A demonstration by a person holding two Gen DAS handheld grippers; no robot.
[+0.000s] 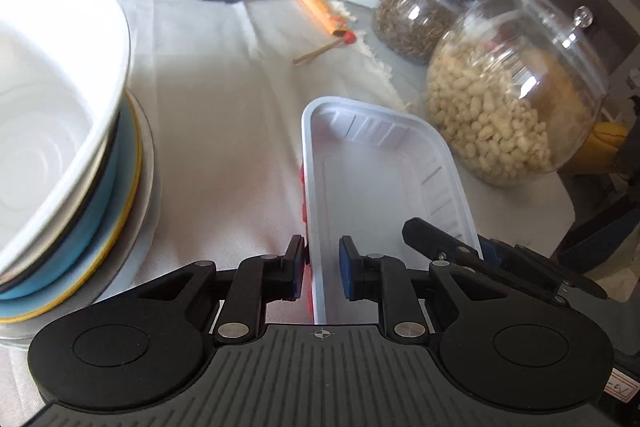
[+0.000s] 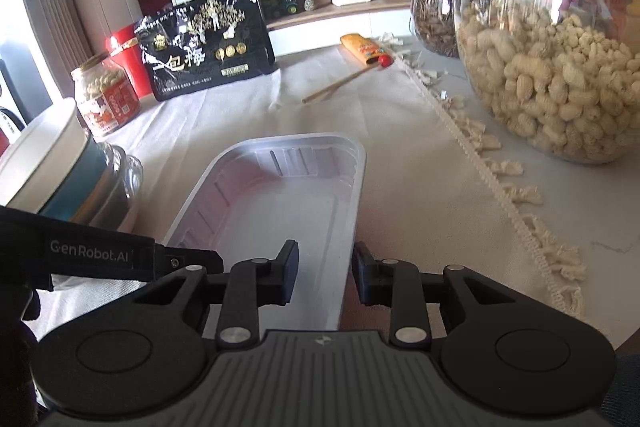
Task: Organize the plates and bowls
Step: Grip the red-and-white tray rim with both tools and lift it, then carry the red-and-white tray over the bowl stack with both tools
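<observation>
White plastic tray [image 1: 384, 183]: I hold it by its two long rims, one hand-held gripper on each side. My left hand-held gripper [image 1: 322, 267] is pinched on the tray's left rim, one pad outside the wall and one inside. My right hand-held gripper [image 2: 326, 273] is pinched on the right rim in the same manner, its fingers narrowed onto the wall. The tray appears lifted slightly off the cloth-covered surface [image 1: 224, 115], though its underside is hidden, so contact cannot be confirmed. To the left of the tray stands a stack of dishes [image 1: 60, 131]: a large white bowl on top, a blue plate with a yellow edge beneath it. To the right sits a round clear jar of peanuts [image 2: 552, 67], with a second jar [image 1: 416, 19] behind it. At the far side lie a dark printed package [image 2: 204, 43], a labelled glass jar [image 2: 106, 95], an orange tube [image 2: 362, 49] and chopsticks [image 2: 340, 83].
</observation>
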